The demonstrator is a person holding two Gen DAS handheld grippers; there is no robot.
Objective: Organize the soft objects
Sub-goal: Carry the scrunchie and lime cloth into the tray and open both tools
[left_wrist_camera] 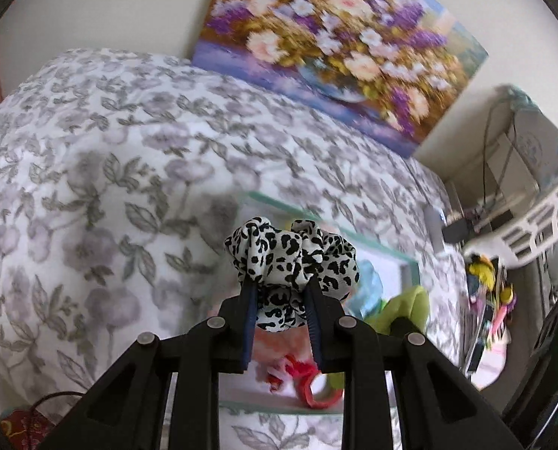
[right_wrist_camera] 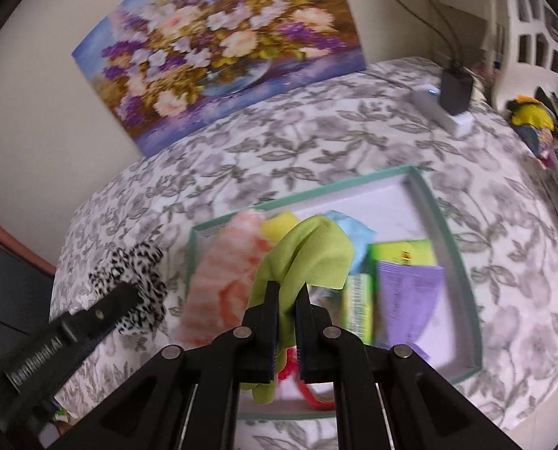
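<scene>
Above the floral bedspread (right_wrist_camera: 316, 138) we've got both claws loaded: our left gripper (left_wrist_camera: 281, 292) pinches the leopard-print scrunchie (left_wrist_camera: 290, 258) between its blue pads, held off to the left of the teal-rimmed tray (right_wrist_camera: 462, 258). Our right gripper (right_wrist_camera: 287, 300) is clamped narrow on the lime-green cloth (right_wrist_camera: 309, 255), right over the tray, where a pink striped cloth (right_wrist_camera: 222, 281), a light blue cloth (right_wrist_camera: 354, 232) and purple packets (right_wrist_camera: 410, 292) lie.
</scene>
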